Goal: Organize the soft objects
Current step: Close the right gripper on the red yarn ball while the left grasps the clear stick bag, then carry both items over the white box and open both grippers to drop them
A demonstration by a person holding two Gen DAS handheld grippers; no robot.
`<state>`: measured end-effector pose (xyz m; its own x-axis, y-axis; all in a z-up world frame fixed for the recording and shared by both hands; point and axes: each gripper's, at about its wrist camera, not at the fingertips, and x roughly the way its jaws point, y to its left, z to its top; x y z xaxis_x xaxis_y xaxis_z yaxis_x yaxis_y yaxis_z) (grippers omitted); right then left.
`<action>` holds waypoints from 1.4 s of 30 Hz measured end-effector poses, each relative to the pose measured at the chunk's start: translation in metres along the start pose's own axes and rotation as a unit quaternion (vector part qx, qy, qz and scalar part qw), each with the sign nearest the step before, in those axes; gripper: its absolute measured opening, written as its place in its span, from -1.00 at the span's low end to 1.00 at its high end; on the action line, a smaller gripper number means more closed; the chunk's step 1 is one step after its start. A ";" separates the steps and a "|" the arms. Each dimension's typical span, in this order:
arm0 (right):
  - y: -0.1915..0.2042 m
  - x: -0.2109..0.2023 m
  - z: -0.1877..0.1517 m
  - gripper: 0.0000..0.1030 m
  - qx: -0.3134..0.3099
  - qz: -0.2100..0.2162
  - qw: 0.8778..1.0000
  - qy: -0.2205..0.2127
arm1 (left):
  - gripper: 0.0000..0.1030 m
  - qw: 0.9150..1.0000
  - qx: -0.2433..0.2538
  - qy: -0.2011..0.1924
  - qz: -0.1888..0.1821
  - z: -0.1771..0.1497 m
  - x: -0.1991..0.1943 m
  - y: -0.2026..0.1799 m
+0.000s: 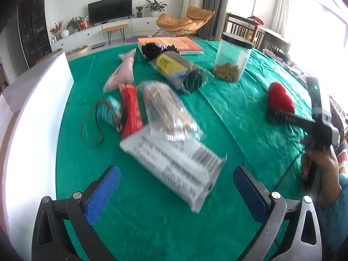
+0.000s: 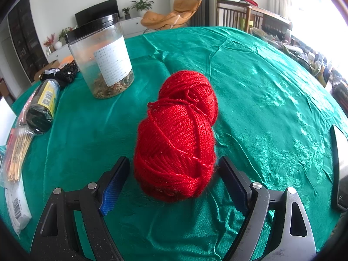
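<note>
A red yarn skein [image 2: 177,134] lies on the green tablecloth [image 2: 271,91]. My right gripper [image 2: 174,174] is open, its near end between the two fingers with a gap on each side. The skein also shows in the left wrist view [image 1: 280,97], with the right gripper [image 1: 280,114] against it. My left gripper [image 1: 176,182] is open and empty, just short of a white printed packet [image 1: 174,165]. Behind the packet lie a clear bag of sticks [image 1: 165,111], a red packet [image 1: 131,111], a blue twine spool [image 1: 108,113], a pink bag [image 1: 122,71] and a wrapped dark roll [image 1: 180,71].
A clear jar with a black lid [image 1: 231,58] stands at the back right, and it is left of the yarn in the right wrist view [image 2: 104,58]. An open book [image 1: 174,43] lies at the far edge. A white foam box [image 1: 37,117] stands at the left.
</note>
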<state>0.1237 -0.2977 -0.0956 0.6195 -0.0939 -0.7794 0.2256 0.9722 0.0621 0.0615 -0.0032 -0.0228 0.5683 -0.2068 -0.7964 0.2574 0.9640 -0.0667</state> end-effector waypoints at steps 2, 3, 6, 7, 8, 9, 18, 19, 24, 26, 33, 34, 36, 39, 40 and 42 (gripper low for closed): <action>0.000 0.000 0.000 0.67 0.001 0.002 1.000 0.000 | 1.00 0.999 0.001 0.022 0.026 0.033 0.023 -0.010; -0.001 -0.001 0.000 0.67 0.003 0.005 1.000 -0.002 | 0.96 0.999 -0.002 0.038 0.035 0.047 0.040 -0.011; -0.015 -0.006 -0.001 0.67 0.035 0.057 0.998 -0.016 | 0.60 0.994 -0.015 0.087 0.068 0.067 0.085 -0.009; -0.024 -0.009 -0.001 0.67 0.059 0.086 0.994 -0.016 | 0.60 0.993 -0.017 0.096 0.072 0.070 0.094 -0.008; -0.033 -0.011 0.001 0.66 0.084 0.108 0.991 -0.014 | 0.60 0.991 -0.018 0.101 0.081 0.071 0.101 -0.007; -0.040 -0.013 0.003 0.66 0.102 0.121 0.987 -0.012 | 0.51 0.990 -0.019 0.105 0.088 0.071 0.107 -0.005; -0.039 0.017 0.069 -0.15 0.060 0.106 0.991 0.058 | -0.39 0.994 -0.090 0.053 -0.020 0.092 0.066 0.017; -0.040 0.013 0.081 -0.15 0.058 0.104 0.992 0.046 | -0.39 0.994 -0.100 0.038 -0.034 0.097 0.055 0.020; -0.028 -0.023 0.146 -0.14 0.029 0.081 0.996 -0.024 | -0.39 0.987 -0.142 -0.016 -0.077 0.113 -0.002 0.046; -0.007 -0.050 0.159 -0.15 0.000 0.083 0.995 -0.050 | -0.39 0.986 -0.145 -0.035 -0.077 0.111 -0.025 0.059; 0.129 -0.133 0.124 -0.14 -0.085 0.229 0.968 -0.053 | -0.39 0.980 -0.188 -0.062 -0.016 0.063 -0.106 0.147; 0.154 -0.143 0.115 -0.14 -0.094 0.259 0.960 -0.044 | -0.39 0.979 -0.195 -0.066 0.004 0.053 -0.119 0.163; 0.205 -0.165 0.096 -0.14 -0.114 0.317 0.941 -0.027 | -0.39 0.974 -0.209 -0.066 0.048 0.030 -0.141 0.196; 0.281 -0.200 0.064 -0.13 -0.152 0.389 0.908 -0.004 | -0.38 0.963 -0.239 -0.060 0.105 -0.008 -0.166 0.240; 0.306 -0.209 0.053 -0.13 -0.166 0.410 0.897 0.005 | -0.37 0.959 -0.249 -0.057 0.121 -0.021 -0.171 0.252; 0.348 -0.222 0.029 -0.10 -0.194 0.439 0.877 0.025 | -0.26 0.948 -0.264 -0.053 0.168 -0.045 -0.176 0.268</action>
<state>0.0869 0.0557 0.1172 0.3903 0.7280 -0.5636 -0.6010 0.6652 0.4431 -0.0051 0.2988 0.0728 0.6308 0.1383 -0.7635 -0.3633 0.9221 -0.1331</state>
